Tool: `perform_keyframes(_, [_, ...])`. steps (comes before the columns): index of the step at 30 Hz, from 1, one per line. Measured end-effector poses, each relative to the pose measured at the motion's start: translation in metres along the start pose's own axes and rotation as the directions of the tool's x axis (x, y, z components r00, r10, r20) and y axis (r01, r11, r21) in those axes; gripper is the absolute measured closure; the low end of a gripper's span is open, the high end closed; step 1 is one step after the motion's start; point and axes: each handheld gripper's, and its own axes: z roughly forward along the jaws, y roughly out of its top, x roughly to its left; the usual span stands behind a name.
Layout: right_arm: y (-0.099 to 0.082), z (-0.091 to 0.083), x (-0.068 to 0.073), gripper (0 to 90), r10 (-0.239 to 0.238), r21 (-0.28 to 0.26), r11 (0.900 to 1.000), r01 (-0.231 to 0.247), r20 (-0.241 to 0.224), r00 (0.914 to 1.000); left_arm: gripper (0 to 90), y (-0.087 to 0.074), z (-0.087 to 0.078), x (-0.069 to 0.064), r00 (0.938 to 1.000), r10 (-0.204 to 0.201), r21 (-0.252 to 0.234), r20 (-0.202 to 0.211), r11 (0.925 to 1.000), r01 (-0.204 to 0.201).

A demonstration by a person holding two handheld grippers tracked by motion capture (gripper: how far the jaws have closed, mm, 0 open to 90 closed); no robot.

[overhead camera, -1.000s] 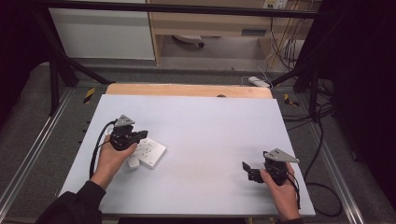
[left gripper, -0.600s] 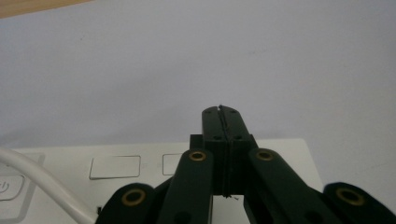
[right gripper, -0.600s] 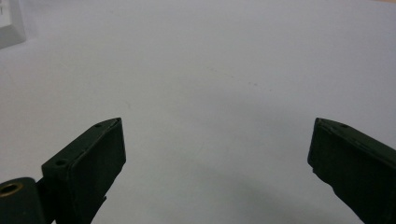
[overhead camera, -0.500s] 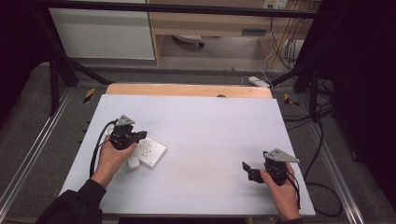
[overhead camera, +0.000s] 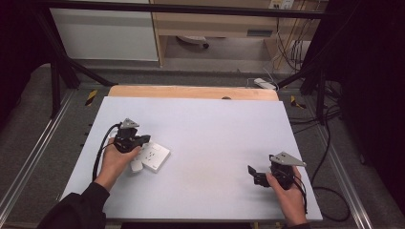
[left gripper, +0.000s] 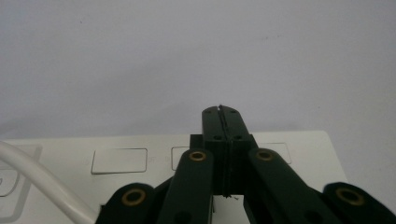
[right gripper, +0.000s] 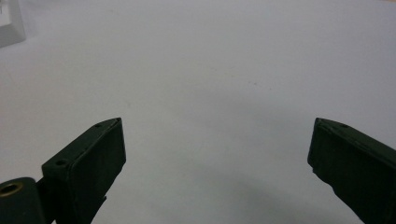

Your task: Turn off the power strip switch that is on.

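You have a flat white square socket plate (overhead camera: 155, 156) lying on the pale table's left half, corner-on to you. Its face (left gripper: 121, 161) shows shallow rectangular outlines. A white cable (left gripper: 42, 184) crosses its near edge.

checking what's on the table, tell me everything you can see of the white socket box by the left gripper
The white socket box is a flat, squarish block that looks like smooth plastic, lying face up and turned at an angle on the pale table, toward its left side. Its top carries small dark socket holes, and outlined rectangular panels show in the left gripper view. A white cable curves over its near corner. The left gripper, jaws shut together, sits over its left edge; whether they touch it can't be told.
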Motion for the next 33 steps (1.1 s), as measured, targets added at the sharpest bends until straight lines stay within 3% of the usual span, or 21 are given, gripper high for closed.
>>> perform_keyframes(33, [0.0, -0.0001, 0.0001, 4.6, -0.001, -0.001, 1.0, 0.001, 0.0, 1.0, 90.0, -0.007, 0.0061, 0.0018, 1.0, -0.005, 0.019, -0.004, 0.9998, 0.005])
